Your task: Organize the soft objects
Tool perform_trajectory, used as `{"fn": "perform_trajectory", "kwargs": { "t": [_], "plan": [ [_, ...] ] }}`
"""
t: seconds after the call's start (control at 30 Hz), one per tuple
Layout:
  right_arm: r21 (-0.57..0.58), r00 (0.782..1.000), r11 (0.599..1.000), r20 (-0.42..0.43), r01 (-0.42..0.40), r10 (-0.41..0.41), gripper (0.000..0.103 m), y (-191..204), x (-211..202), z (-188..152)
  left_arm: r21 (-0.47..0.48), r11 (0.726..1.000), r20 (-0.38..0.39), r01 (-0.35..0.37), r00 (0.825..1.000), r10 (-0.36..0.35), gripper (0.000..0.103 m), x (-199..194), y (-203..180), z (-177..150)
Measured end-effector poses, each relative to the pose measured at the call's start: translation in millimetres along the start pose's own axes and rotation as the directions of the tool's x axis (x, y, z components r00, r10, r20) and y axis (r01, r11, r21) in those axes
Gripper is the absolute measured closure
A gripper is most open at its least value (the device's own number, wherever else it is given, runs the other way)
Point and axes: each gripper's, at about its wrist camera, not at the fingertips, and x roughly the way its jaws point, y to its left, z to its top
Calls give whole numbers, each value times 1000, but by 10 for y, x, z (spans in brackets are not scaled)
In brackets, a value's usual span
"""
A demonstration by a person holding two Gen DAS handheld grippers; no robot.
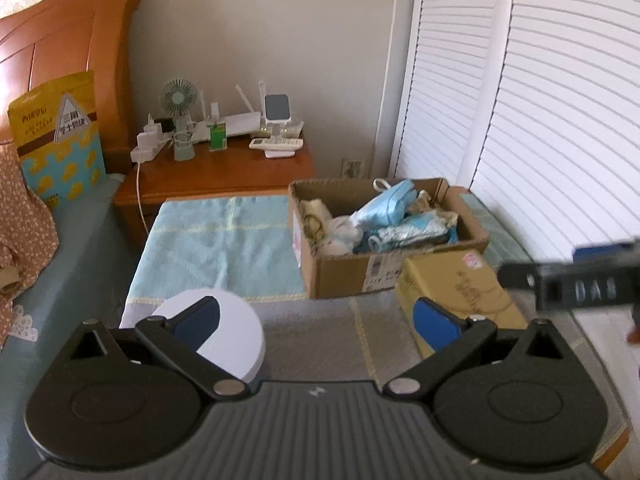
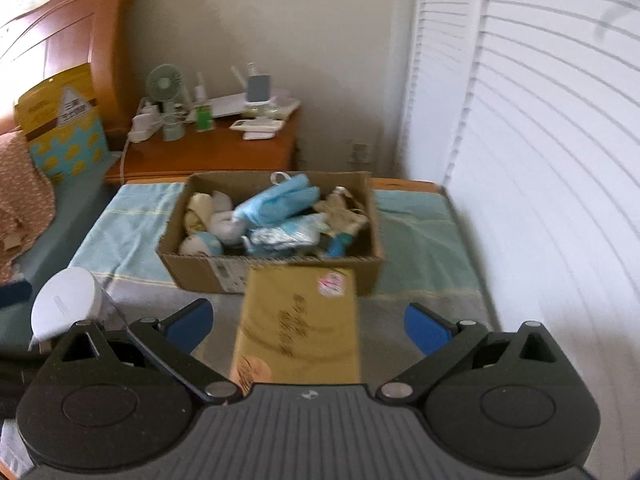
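Bedroom light falls through white louvred shutters onto a low desk draped in a pale blue-green towel, set between a wooden bed on the left and the shutters on the right. Going from the left: a yellow snack bag leans on the orange headboard, and a floral brown cloth lies on the bed. A nightstand behind carries a small fan, a power strip and a remote. Nearer, a white round lid sits just past the left tongs, whose blue pads stand wide apart with nothing between them. Farther back and a little to the right, an open cardboard box on the towel holds the soft objects: light blue and cream cloth pieces heaped together. A yellow carton lies in front of the box, touching it as far as I can tell, and runs down between the pads of the right tongs, which are spread fully apart without touching it. The heap lies ahead of both tongs, well clear of them.
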Motion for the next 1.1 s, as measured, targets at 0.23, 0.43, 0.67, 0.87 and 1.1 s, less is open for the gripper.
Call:
{"fn": "perform_trajectory", "kwargs": {
  "t": [0.23,0.43,0.67,0.87,1.1],
  "plan": [
    [19,999,999,25,37,-38,0,-44,-204,-119,23,1000,-11,-8,1000,9,1,-65,-166,95],
    [20,997,998,42,58,-59,0,-57,-249,-130,37,999,-6,-14,1000,15,1,-89,-229,140],
    [33,998,998,44,53,-54,0,-96,-251,-133,51,998,-1,-27,1000,27,1,-90,-259,161],
    [30,997,998,45,61,-62,0,-96,-259,-136,52,998,-7,-24,1000,25,1,-83,-268,165],
    [33,997,997,48,63,-64,0,-108,-264,-140,53,998,-8,-24,1000,24,1,-82,-273,174]
  ]
}}
